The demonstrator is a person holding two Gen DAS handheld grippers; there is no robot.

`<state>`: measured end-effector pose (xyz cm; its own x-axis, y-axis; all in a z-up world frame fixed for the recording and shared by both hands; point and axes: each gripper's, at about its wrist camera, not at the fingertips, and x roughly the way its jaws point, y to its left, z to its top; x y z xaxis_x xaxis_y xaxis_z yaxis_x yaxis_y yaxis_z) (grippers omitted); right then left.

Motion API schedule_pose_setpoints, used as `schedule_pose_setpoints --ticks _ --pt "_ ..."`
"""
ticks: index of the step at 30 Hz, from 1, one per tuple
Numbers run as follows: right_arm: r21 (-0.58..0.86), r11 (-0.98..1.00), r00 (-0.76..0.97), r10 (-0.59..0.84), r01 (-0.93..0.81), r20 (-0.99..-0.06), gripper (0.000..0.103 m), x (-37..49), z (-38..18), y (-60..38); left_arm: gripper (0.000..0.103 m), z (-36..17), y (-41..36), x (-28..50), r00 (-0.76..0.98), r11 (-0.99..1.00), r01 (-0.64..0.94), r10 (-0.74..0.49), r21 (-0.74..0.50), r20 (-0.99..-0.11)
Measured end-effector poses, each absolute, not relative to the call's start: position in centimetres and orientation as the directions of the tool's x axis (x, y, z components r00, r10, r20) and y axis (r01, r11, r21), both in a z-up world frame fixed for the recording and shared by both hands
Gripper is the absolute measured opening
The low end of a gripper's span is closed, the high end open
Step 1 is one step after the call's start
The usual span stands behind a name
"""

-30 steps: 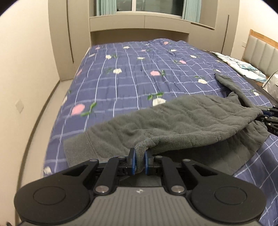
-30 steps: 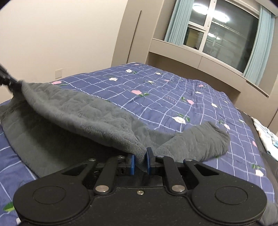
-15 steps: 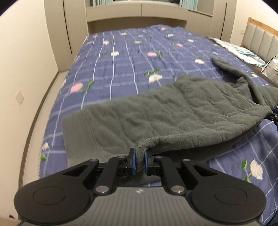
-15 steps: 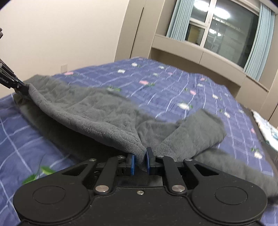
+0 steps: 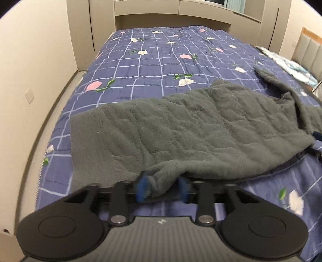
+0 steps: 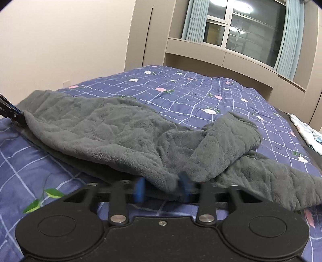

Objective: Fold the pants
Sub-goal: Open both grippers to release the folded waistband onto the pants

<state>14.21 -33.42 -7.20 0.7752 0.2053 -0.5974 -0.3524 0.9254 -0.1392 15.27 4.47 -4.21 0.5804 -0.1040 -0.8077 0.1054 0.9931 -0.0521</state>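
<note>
Grey fleece pants [image 5: 181,129] lie folded lengthwise on the blue checked quilt [image 5: 157,58]; they also show in the right wrist view [image 6: 124,133]. My left gripper [image 5: 163,188] is low at the near edge of the pants, its blue-padded jaws apart, with a fold of fleece lying loose between them. My right gripper [image 6: 163,188] stands the same way at the other end, jaws apart with fleece between. One pant leg [image 6: 231,139] is rumpled and doubled over itself.
The quilt covers a large bed. A beige wall [image 5: 30,60] runs along its left side and cabinets [image 5: 181,12] stand at the far end. A patterned pillow [image 5: 289,64] lies by the headboard at right. A window [image 6: 247,32] with curtains is beyond.
Both grippers lowered the lifted pants edge onto the bed and opened their jaws, which were shut on the fleece. The top layer now lies flat on the lower layer.
</note>
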Motion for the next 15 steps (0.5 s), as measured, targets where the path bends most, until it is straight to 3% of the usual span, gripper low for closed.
schedule_pose_setpoints --ticks 1,2,4,6,10,15 --pt "-0.132 0.927 0.778 0.210 -0.351 -0.592 0.084 13.9 -7.1 -33.7 0.073 -4.2 4.3 15.1 0.583 0.993 0.097 -0.106 -0.060 -0.806" --pt "-0.119 0.931 0.782 0.215 -0.345 -0.585 0.091 13.5 -7.0 -34.1 0.077 -4.0 4.0 15.0 0.589 0.994 0.087 -0.104 -0.065 -0.801" --pt "-0.090 0.939 0.786 0.222 -0.331 -0.577 0.095 12.8 -6.8 -35.4 0.091 -3.9 3.4 14.9 0.596 0.995 0.076 -0.103 -0.072 -0.797" --pt "-0.078 0.951 0.793 0.203 -0.300 -0.575 0.102 12.4 -6.7 -36.9 0.097 -3.9 2.4 15.0 0.605 0.994 0.058 -0.107 -0.090 -0.789" --pt "-0.038 0.981 0.808 0.137 -0.192 -0.573 0.102 12.5 -6.5 -41.8 0.100 -3.8 -0.1 15.7 0.624 0.991 0.044 -0.123 -0.123 -0.772" --pt "0.156 0.988 0.821 0.071 0.022 -0.567 0.103 14.5 -5.9 -51.3 0.102 -3.6 -3.8 17.3 0.651 0.990 0.068 -0.137 -0.122 -0.747"
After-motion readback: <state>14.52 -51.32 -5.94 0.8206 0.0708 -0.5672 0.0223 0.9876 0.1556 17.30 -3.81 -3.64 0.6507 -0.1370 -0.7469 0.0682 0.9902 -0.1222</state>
